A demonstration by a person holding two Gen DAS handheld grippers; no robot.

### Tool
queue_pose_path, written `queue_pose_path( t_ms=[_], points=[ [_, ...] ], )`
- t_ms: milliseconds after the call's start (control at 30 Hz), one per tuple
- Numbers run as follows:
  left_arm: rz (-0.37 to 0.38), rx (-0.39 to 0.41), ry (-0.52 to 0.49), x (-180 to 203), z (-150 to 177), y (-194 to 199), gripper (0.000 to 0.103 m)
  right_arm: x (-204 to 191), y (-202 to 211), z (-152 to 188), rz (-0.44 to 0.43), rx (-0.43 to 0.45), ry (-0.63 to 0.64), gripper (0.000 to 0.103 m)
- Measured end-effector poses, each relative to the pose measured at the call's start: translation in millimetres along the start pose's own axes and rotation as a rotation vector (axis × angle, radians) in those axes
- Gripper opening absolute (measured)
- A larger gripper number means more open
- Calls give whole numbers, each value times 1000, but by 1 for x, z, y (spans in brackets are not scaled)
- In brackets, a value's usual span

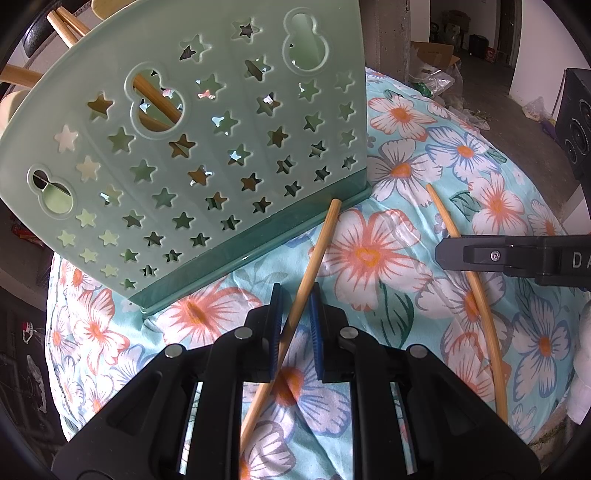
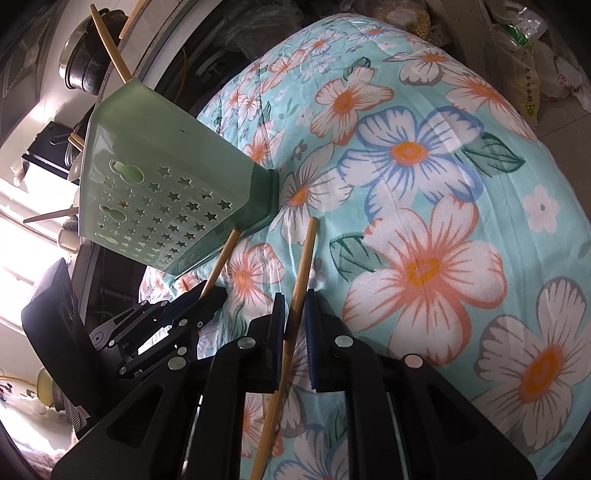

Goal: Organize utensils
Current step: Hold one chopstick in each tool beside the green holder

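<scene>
Two hand-held black grippers each clamped a slim bamboo chopstick above a table draped in a turquoise cloth printed with large pink, white and blue flowers [image 2: 436,155]. The left gripper [image 1: 297,325] had its blue-padded fingers [image 1: 276,314] nearly together, pinching the first bamboo chopstick [image 1: 317,251], whose far tip rested against the darker green base of a pale green plastic utensil holder pierced with star-shaped holes [image 1: 207,155]. The right gripper [image 2: 295,325] likewise gripped the second bamboo chopstick [image 2: 303,266] between narrowly spaced fingers [image 2: 314,325], its far tip lying on the floral cloth just beside the holder's corner. In the left wrist view, that second chopstick curved across the cloth at right, passing under the tip of the right gripper that entered from the edge. In the right wrist view, the left gripper appeared at lower left, its chopstick reaching toward the holder's base. The holder stood upright on the cloth, and several other wooden utensil handles [image 1: 64,24] projected from its top. A dark metal pot [image 2: 83,59] and cluttered bags lay in the background beyond the table.
</scene>
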State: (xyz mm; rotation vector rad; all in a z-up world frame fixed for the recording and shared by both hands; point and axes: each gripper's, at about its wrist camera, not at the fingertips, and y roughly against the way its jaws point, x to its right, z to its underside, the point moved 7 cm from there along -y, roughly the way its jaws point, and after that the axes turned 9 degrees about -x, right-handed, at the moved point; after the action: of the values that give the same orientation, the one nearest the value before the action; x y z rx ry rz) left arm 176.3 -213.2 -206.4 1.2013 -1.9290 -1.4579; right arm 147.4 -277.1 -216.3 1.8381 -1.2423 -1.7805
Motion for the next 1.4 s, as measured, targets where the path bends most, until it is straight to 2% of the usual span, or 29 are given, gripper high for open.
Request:
queue_pose_path(
  t_ms=[1400],
  points=[
    [-11, 2, 6, 1, 0, 1, 12, 1, 2, 0, -5, -1, -1, 11]
  ],
)
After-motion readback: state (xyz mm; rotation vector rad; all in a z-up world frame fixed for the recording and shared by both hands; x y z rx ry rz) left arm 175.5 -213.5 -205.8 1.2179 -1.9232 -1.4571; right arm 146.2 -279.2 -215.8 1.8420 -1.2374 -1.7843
